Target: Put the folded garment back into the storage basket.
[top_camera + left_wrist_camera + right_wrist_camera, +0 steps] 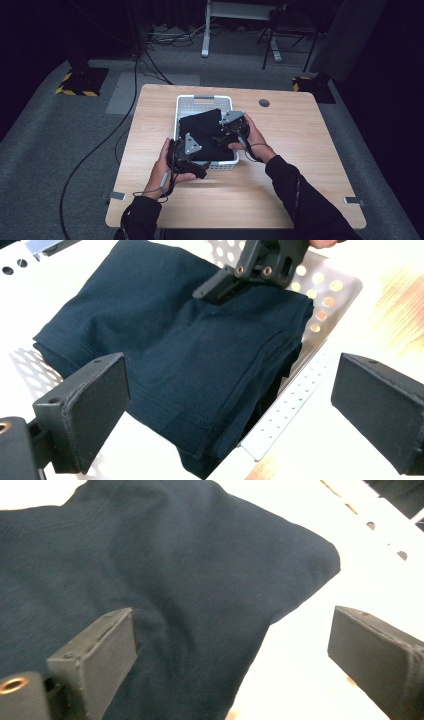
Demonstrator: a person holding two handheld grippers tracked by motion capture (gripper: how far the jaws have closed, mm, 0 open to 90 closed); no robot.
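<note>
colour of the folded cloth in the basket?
Dark navy folded cloth, plain, no pattern; left gripper view shows it best.

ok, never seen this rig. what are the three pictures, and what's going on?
No robot arm here: a person holds a hand-held two-jaw gripper in each hand. The high view looks down on a wooden table from the person's side. The left gripper and right gripper both hover over a white perforated basket. The other two pictures come from cameras riding on each gripper, looking along its own black jaws. In the basket lies a folded dark garment, one corner hanging over the rim. Both grippers' jaws stand wide open, with the garment beneath them, not pinched. In the left gripper view, the black part at the top is the right gripper, right at the cloth.
</note>
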